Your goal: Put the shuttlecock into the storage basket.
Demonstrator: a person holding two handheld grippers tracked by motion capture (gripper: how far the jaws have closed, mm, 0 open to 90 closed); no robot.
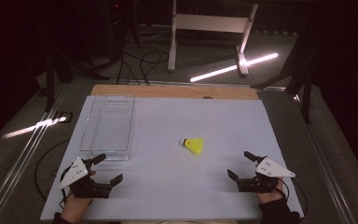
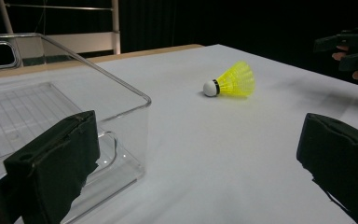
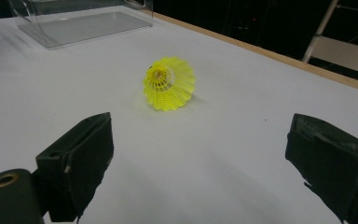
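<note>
A yellow shuttlecock [image 1: 194, 145] with a white cork tip lies on its side near the middle of the white table [image 1: 177, 186], its cork pointing left. The left gripper view has the shuttlecock [image 2: 230, 81] ahead and to the right; the right gripper view looks into its open skirt [image 3: 168, 83]. My left gripper [image 1: 107, 169] rests at the table's front left, jaws wide open and empty. My right gripper [image 1: 241, 165] rests at the front right, also open and empty, a short way in front of the shuttlecock.
A clear plastic bin [image 1: 108, 126] stands empty at the left of the table, just beyond my left gripper; its near corner [image 2: 121, 121] is close to the left jaw. A wooden strip [image 1: 172, 91] runs along the far edge. White stand legs [image 1: 205, 28] rise behind.
</note>
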